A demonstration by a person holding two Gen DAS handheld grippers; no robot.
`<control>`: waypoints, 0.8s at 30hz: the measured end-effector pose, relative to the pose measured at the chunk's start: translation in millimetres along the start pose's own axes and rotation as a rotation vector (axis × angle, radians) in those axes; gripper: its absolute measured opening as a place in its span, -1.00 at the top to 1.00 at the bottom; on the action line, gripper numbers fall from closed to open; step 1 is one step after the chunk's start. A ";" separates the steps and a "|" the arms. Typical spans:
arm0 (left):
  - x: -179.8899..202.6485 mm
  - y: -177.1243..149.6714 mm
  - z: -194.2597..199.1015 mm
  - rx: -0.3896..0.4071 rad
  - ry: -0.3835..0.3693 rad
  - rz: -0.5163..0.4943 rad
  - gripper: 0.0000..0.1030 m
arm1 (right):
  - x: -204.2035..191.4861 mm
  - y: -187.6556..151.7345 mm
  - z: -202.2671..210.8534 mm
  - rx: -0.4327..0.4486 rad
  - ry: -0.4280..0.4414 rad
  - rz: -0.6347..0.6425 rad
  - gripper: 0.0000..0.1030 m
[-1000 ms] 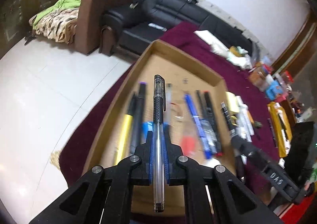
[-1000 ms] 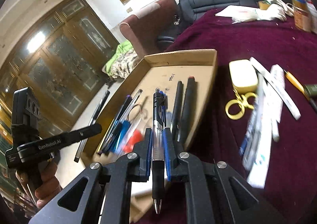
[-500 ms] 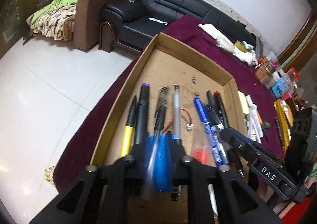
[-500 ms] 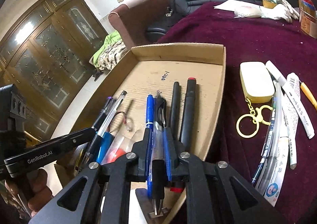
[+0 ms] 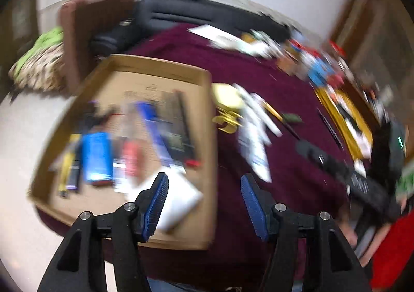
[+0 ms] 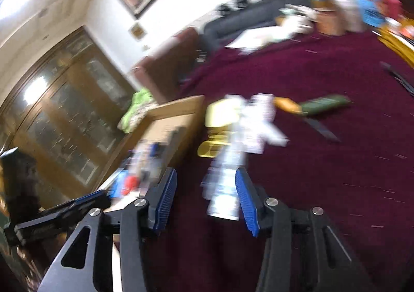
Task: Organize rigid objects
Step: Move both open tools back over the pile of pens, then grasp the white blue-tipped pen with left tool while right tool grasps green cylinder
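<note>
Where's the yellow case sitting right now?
On the maroon cloth, just right of the cardboard tray by its far corner, left of the white pens; both wrist views show it.

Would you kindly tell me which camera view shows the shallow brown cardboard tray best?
The left wrist view: the shallow brown cardboard tray shows nearly whole, floor and walls, though blurred. The right wrist view catches only its far corner and one side, also blurred.

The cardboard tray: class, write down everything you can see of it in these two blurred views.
The cardboard tray is a shallow, open brown box with low upright walls, plain corrugated card by its look. It lies flat on the maroon cloth near the table's edge. Blurred pens lie lengthwise inside, beside blue and red items too smeared to name. No gripper touches it.
</note>
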State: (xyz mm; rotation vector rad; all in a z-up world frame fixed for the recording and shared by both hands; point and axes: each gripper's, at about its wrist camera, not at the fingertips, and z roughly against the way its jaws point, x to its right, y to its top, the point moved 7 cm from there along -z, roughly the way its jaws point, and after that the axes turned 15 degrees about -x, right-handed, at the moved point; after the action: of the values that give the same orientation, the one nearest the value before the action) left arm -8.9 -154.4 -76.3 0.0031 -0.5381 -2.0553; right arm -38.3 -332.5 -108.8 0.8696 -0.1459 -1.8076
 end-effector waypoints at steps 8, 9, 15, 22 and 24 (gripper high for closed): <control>74.7 19.6 -47.1 -0.109 0.015 -0.120 -0.22 | 80.0 -10.2 27.5 0.077 0.019 -0.164 0.10; 76.8 27.4 -56.1 -0.121 0.045 -0.122 -0.22 | 78.5 -10.2 29.2 0.089 0.009 -0.161 0.10; 74.9 60.4 -87.2 -0.168 0.118 -0.091 -0.22 | 74.5 -12.0 40.5 0.149 -0.032 -0.143 0.10; 84.7 93.6 -117.1 -0.192 0.145 -0.067 0.20 | 65.9 -12.5 41.6 0.159 -0.029 -0.097 0.10; 84.3 98.8 -122.0 -0.183 0.196 -0.073 0.57 | 65.3 -12.4 42.7 0.165 -0.030 -0.094 0.10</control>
State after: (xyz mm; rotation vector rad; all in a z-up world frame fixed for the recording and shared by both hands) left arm 54.5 -311.5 -131.4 0.1161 -0.2308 -2.1402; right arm -84.8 -396.1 -115.7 0.9796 -0.2802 -1.9166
